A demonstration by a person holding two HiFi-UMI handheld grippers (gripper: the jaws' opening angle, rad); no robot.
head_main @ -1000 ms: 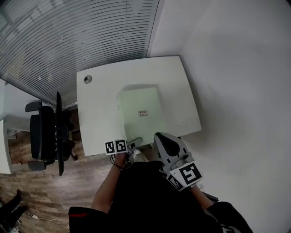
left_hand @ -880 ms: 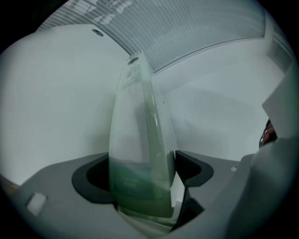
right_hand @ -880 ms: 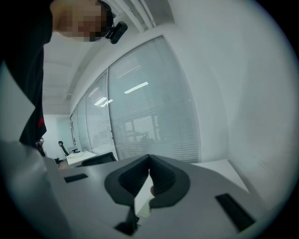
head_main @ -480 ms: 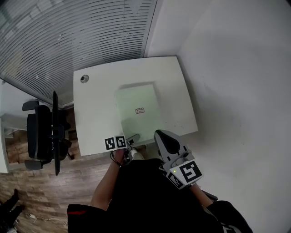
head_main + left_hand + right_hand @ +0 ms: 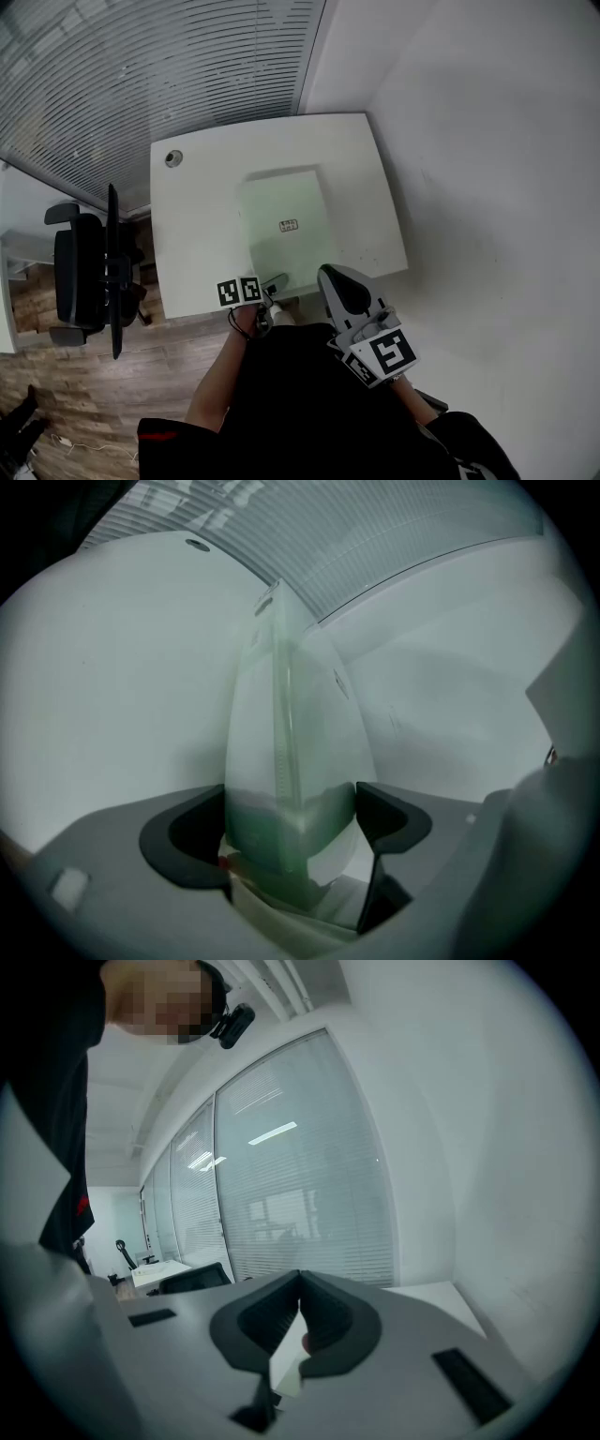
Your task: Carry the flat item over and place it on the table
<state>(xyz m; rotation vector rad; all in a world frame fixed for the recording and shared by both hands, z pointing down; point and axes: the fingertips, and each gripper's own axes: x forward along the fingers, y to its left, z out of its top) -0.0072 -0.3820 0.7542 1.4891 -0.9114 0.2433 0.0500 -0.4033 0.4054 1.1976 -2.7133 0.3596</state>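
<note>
An office: a white table with a round cable port stands in a corner of plain white walls; a black swivel chair sits beside it on wood-look flooring; a glazed partition with slatted blinds runs behind; beyond the glass, ceiling strip lights and another desk show.

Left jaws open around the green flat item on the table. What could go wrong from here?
1. The left gripper has just been opening its jaws, but the near edge of the flat item sits between them. A tilted or sideways pull-back might snag it and drag it along.
2. The item lies close to the near edge of the table, so a drag toward the person could slide it off.
</note>
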